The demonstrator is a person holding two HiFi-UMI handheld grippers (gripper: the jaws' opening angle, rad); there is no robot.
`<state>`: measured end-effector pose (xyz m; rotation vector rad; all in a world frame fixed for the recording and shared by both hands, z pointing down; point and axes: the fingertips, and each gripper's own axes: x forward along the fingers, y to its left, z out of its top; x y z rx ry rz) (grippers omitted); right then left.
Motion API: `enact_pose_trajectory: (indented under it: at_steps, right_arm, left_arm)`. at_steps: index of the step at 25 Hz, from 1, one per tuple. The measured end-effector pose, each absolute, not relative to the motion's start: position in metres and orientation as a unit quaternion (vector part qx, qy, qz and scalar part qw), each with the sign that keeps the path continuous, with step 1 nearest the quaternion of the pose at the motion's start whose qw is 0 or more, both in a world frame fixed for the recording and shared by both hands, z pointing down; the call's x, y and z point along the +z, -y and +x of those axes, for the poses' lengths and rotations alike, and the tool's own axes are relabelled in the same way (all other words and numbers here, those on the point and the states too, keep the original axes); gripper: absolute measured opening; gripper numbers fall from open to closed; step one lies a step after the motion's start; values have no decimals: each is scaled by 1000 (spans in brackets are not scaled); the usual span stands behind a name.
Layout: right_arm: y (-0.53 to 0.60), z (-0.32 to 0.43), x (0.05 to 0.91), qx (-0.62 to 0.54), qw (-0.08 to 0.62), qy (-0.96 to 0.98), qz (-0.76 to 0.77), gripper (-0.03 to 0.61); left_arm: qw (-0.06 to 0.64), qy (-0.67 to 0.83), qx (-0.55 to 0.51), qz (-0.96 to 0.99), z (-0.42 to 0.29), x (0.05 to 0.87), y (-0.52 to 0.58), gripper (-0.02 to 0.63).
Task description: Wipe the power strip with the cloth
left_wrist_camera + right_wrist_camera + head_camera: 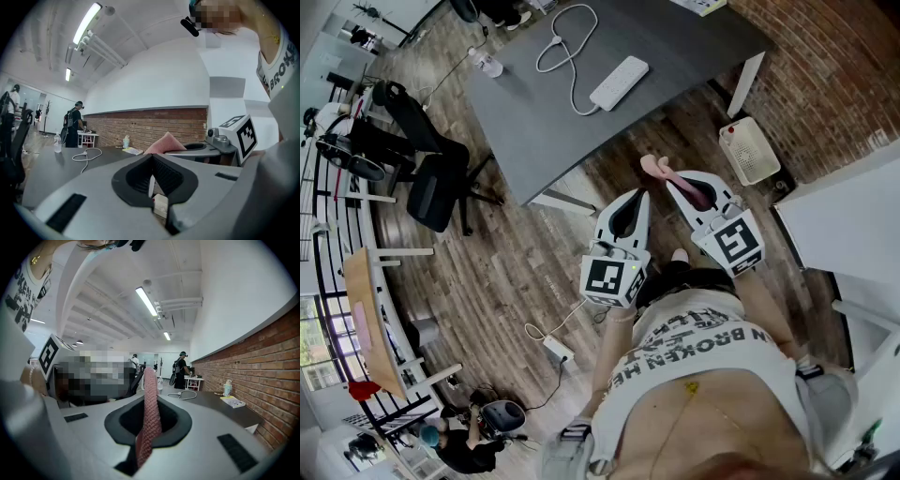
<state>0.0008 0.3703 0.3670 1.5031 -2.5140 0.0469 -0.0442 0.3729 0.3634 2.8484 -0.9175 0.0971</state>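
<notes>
At 12 o'clock on the table (534, 122), well apart from both tools | power strip (619, 82) untouched; right tool (680, 187) clamped on cloth (656, 167); left tool (636, 199) fully closed, empty | risk: narrow pinch may let cloth slip under wiping drag; unbraced strip may slide

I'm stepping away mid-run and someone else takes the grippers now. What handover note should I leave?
Left gripper: shut, empty.
Right gripper: shut on the pink cloth, which sticks out past its tips.
Power strip: lying on the grey table ahead, its cord looped beside it; neither gripper is near it.
Done: cloth in grip.
Left: move up to the table and wipe the strip.
</notes>
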Motion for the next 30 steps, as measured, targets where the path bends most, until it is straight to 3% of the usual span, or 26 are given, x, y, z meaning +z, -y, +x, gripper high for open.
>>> enact_pose_trajectory:
  at_steps: [13,30]
  right_arm:
    - [-317,15,377,30,86,845,528,17]
    - [-113,44,387,37,127,815,564,17]
  left_arm:
    - [91,296,44,950,-42,387,-315,8]
    - [111,239,66,962,-19,416,-94,8]
